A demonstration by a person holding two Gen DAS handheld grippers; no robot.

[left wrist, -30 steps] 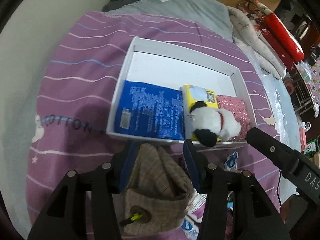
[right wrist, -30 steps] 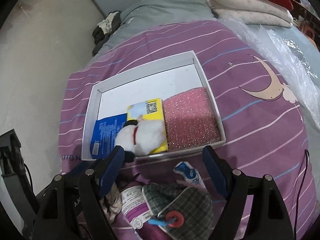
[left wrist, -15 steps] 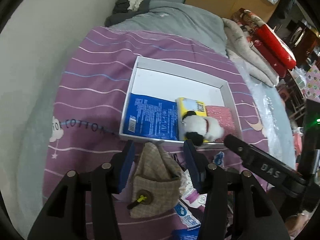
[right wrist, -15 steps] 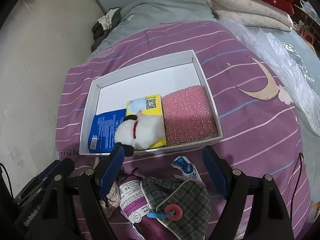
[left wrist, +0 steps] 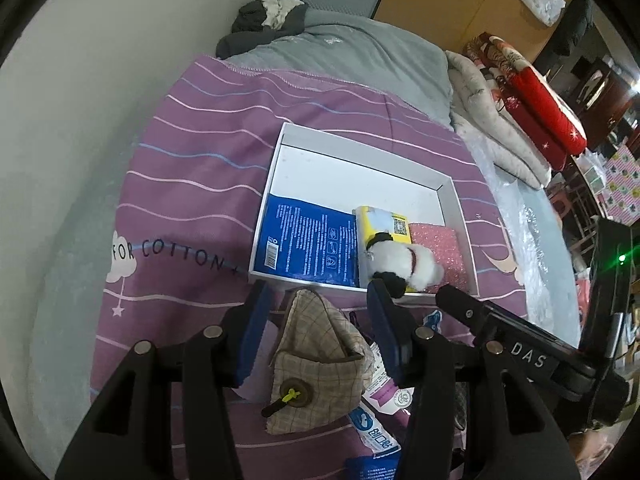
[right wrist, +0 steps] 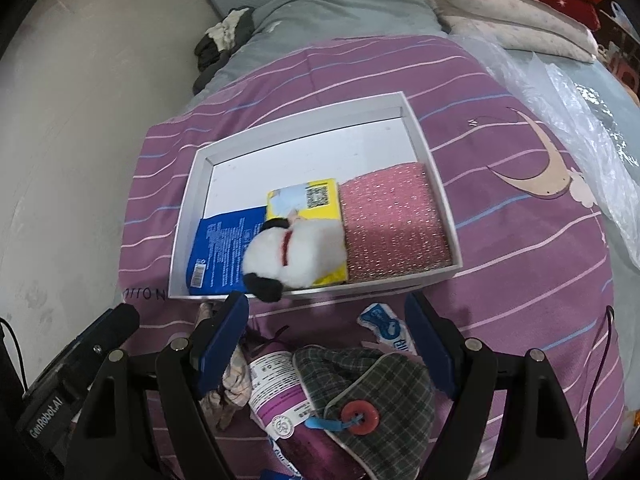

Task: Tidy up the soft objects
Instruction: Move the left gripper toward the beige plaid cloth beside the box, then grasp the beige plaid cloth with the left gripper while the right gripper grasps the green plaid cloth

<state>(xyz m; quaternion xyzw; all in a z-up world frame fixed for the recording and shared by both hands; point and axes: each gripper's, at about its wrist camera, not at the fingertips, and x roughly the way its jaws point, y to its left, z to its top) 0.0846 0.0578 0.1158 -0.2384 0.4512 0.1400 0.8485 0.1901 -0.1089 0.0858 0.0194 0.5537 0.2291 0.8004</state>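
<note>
Both claws are spread wide with nothing between the pads: left gripper [left wrist: 318, 322] hangs over the beige plaid pouch [left wrist: 320, 364], right gripper [right wrist: 326, 338] over the dark green plaid pouch [right wrist: 368, 396], so I'd guess those are next to go in. Purple striped blanket [right wrist: 500, 280] carries everything. On it sits the white box [right wrist: 192, 208], far half bare, probably left free for what's loose. Packed along its near edge, left to right: blue packet [left wrist: 306, 244], yellow packet [right wrist: 308, 200], pink sponge [right wrist: 392, 220] in the near right corner. White plush dog [right wrist: 296, 256] lies on top of the yellow one, spilling over the near rim. Small wrapped packs [right wrist: 280, 392] are heaped outside the near edge.
</note>
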